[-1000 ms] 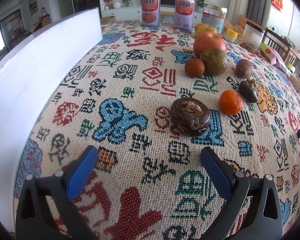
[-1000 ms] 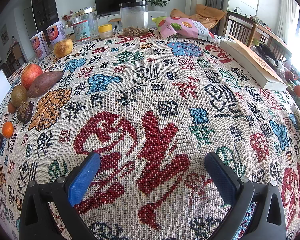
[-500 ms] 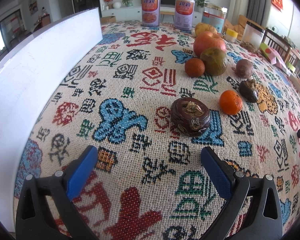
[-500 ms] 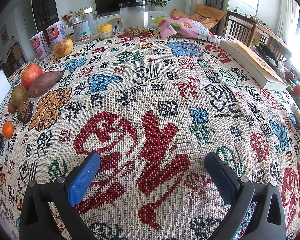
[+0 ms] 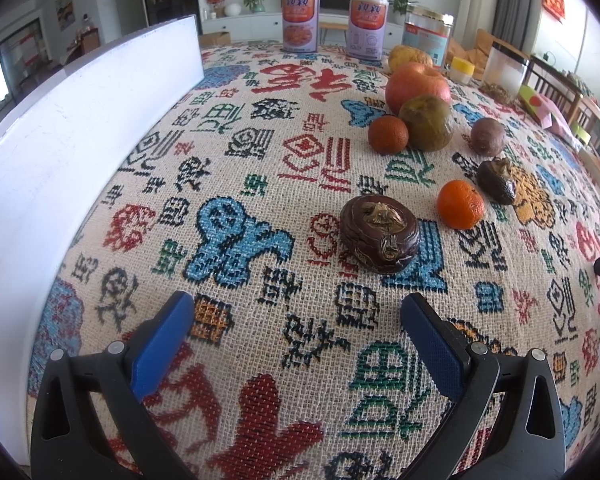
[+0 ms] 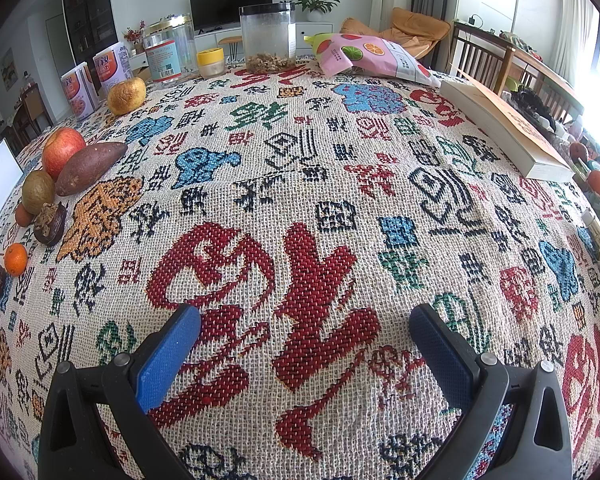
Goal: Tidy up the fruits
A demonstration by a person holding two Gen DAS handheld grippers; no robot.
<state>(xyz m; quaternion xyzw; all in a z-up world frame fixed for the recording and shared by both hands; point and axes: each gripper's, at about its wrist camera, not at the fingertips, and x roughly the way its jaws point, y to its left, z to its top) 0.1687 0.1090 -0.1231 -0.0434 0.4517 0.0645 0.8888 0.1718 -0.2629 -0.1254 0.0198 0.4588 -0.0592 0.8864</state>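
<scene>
Fruits lie on a patterned tablecloth. In the left wrist view a dark brown mangosteen (image 5: 379,233) sits just ahead of my open, empty left gripper (image 5: 296,320). Behind it are two tangerines (image 5: 460,204) (image 5: 388,134), a second dark fruit (image 5: 498,181), a brown-green round fruit (image 5: 425,122), a red apple (image 5: 417,85) and a purple passion fruit (image 5: 487,136). In the right wrist view the same fruits line the left edge, with the apple (image 6: 62,151), a sweet potato (image 6: 90,167) and a yellow fruit (image 6: 126,95). My right gripper (image 6: 305,330) is open and empty over bare cloth.
A white board (image 5: 80,128) stands along the left edge. Two cans (image 5: 300,21) and a tin (image 5: 427,36) stand at the back. A clear jar (image 6: 268,38), a pink snack bag (image 6: 370,56) and a book (image 6: 508,128) lie at the far and right sides.
</scene>
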